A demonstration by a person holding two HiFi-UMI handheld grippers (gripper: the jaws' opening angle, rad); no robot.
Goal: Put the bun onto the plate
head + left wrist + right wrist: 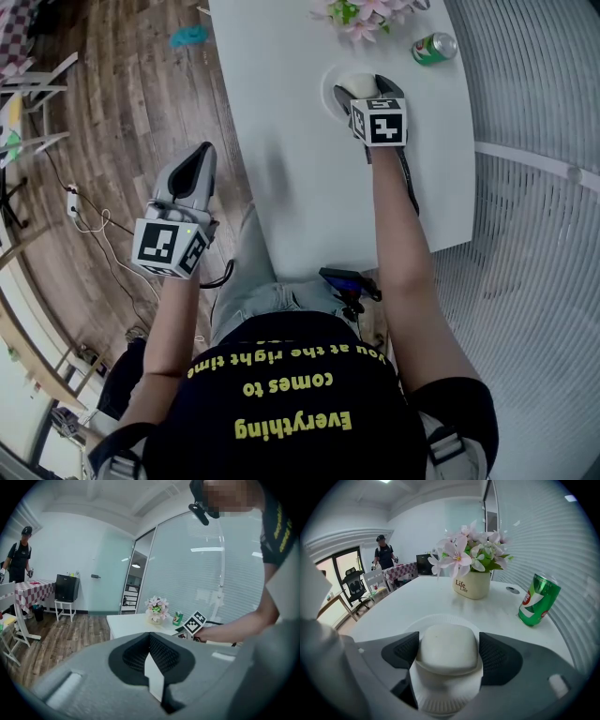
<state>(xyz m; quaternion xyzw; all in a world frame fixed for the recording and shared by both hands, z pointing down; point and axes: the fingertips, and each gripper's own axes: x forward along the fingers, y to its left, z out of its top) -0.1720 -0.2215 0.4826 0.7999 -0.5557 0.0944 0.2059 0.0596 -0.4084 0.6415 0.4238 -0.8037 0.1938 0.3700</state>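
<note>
Green can [539,599], flower pot [472,584] beyond bun [447,648]

The bun [447,648] lies over the plate [446,692] on the table [412,599] — flowerpot [472,584] behind, can [538,600] behind-right.

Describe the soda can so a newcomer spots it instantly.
Start at the white table, far end, by the ribbed wall. Right of the flower pot stands the can: the only green thing there, with a red-and-white logo, clear of the plate.
</note>
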